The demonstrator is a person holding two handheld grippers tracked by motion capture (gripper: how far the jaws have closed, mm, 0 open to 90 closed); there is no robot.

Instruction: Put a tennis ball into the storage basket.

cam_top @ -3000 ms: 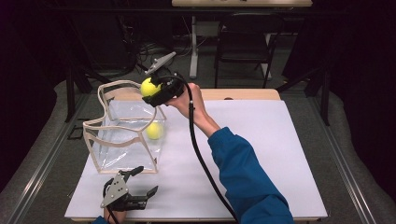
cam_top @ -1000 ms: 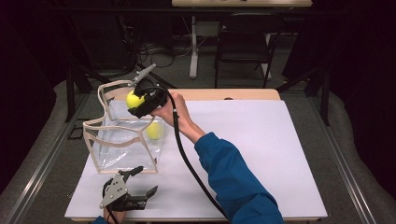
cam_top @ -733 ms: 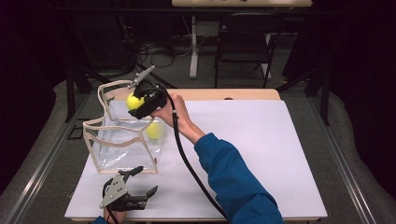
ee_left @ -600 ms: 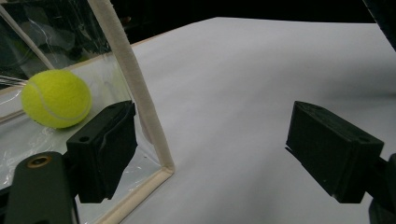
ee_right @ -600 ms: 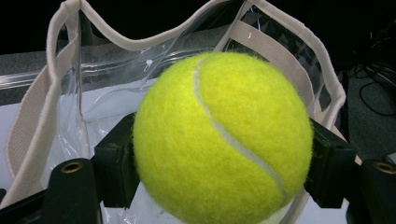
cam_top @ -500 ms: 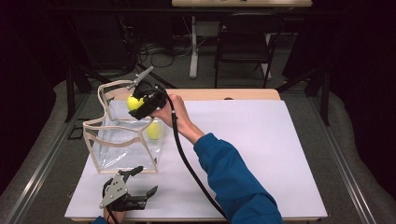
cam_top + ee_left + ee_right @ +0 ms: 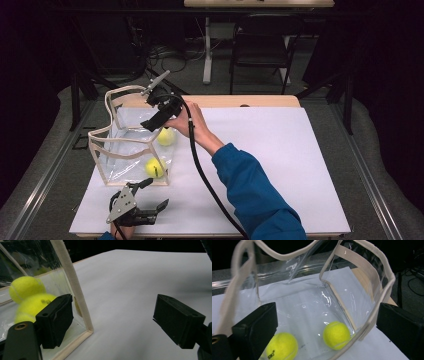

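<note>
Right gripper over my clear bag, jaws just opened, empty; its view caught black print, unreadable, on one tennis ball; left gripper open.

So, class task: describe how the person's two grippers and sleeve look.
The right gripper is black, with a grey rod sticking up from it and a thick black cable trailing back along the blue sleeve. The left gripper is black with a grey three-cornered plate on top. Both have blocky black jaws.
</note>
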